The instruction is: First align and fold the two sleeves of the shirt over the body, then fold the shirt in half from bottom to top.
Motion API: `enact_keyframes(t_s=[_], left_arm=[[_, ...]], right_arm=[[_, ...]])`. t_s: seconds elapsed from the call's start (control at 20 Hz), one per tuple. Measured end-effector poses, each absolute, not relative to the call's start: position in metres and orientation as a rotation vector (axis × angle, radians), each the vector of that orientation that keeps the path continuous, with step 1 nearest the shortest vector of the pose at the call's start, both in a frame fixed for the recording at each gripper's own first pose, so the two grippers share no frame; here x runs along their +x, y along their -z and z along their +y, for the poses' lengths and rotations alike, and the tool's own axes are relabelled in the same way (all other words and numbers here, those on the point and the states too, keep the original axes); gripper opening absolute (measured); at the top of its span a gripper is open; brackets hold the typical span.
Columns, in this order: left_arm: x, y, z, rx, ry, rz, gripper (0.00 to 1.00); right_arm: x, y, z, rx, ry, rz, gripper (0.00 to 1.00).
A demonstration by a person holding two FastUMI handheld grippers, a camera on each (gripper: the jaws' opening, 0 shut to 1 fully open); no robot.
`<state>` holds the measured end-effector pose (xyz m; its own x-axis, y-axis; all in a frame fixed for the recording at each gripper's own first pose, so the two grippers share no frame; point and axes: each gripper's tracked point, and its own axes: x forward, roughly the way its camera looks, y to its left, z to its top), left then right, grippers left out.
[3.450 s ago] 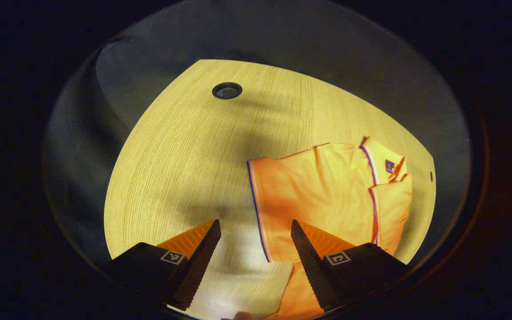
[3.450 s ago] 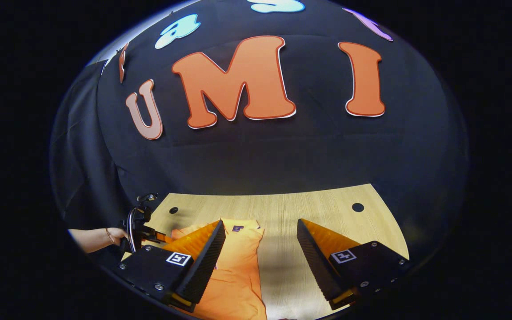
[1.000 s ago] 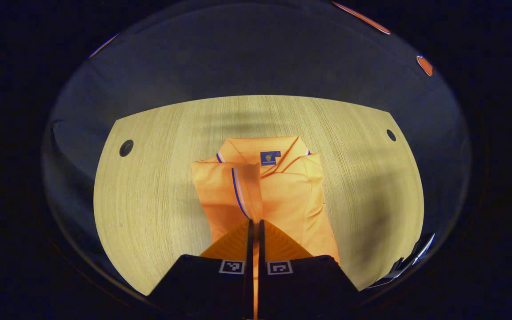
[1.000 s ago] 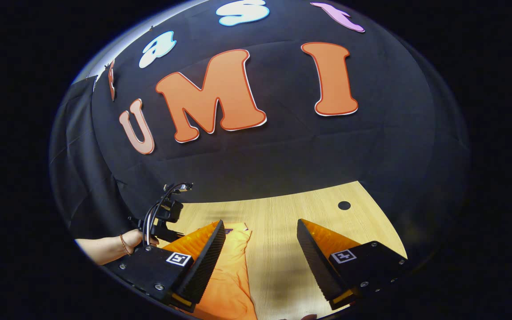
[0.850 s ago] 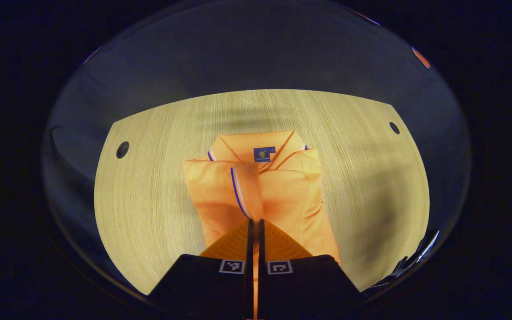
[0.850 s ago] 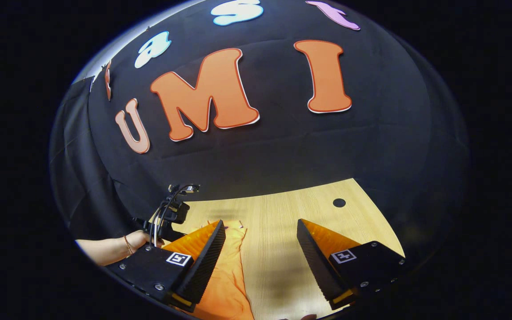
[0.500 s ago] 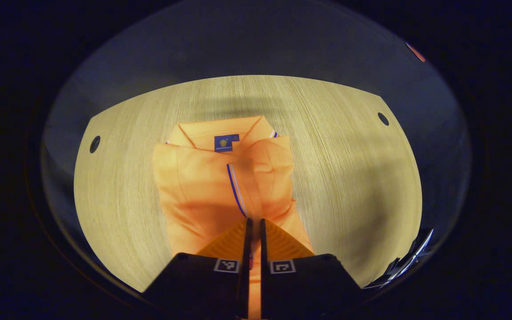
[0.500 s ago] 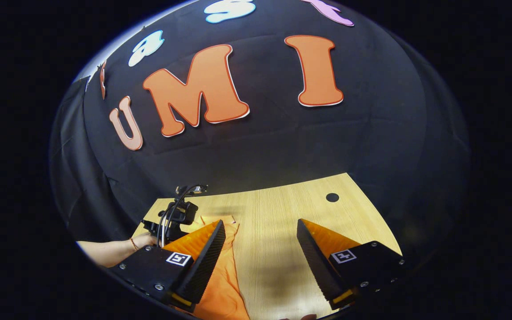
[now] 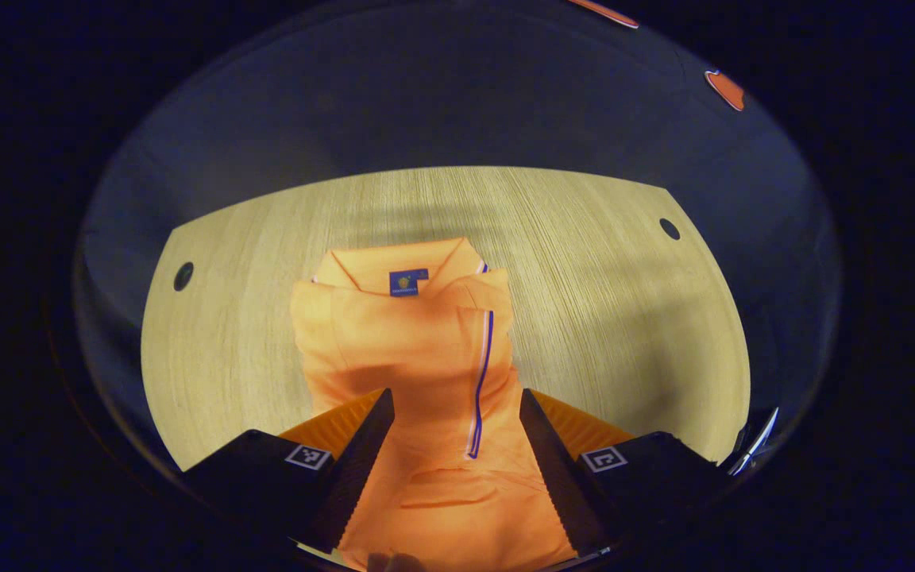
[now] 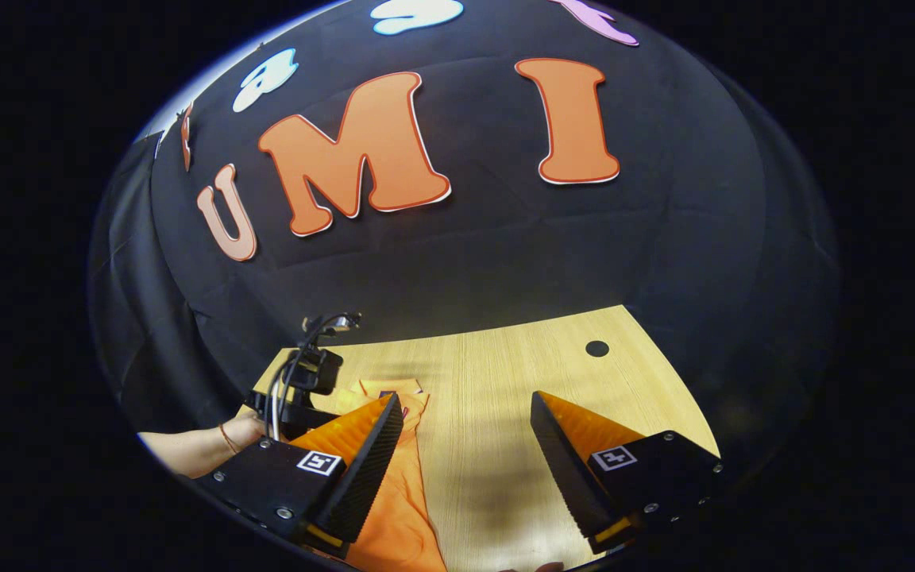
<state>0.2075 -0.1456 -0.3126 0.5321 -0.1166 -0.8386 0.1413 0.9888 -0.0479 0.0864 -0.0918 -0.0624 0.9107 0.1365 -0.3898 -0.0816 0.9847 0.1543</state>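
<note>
A: Shirt lies on my bench, orange, collar at the far end, both sleeves folded in over the body. Near end of it runs under my left gripper.

B: Left gripper state?

A: Spread wide, fingers either side of the cloth, nothing pinched. The blue-and-white sleeve trim runs lengthwise between them, right of centre. Beyond it, the collar with a blue tag, then bare wood and a round hole on the left, another on the right.

B: Right gripper?

A: Right gripper also apart, gripping nothing, hanging over bare bench just right of the shirt. Its left finger overlaps the cloth edge in the right gripper view; can't tell if touching.

B: Anything farther off?

A: In that view I see the left gripper with cables, held by a hand, at the shirt's left side. Far back, a bench hole, then the black booth wall.
</note>
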Motion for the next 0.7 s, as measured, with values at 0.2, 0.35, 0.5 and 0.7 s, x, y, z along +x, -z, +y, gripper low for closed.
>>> enact_keyframes(t_s=[0.2,0.35,0.5,0.7], left_arm=[[0.194,0.275,-0.104,0.034,0.08,0.917,0.99],[0.169,0.256,-0.076,0.033,0.085,0.906,0.99],[0.151,0.246,-0.039,0.093,0.073,0.876,0.99],[0.118,0.245,0.006,0.143,0.027,0.848,0.99]], right_arm=[[0.083,0.057,-0.07,0.118,-0.14,0.407,0.99],[0.08,0.06,-0.049,0.082,-0.173,0.412,0.99],[0.078,0.069,-0.028,0.05,-0.183,0.431,0.99],[0.074,0.096,-0.004,0.005,-0.177,0.482,0.99]])
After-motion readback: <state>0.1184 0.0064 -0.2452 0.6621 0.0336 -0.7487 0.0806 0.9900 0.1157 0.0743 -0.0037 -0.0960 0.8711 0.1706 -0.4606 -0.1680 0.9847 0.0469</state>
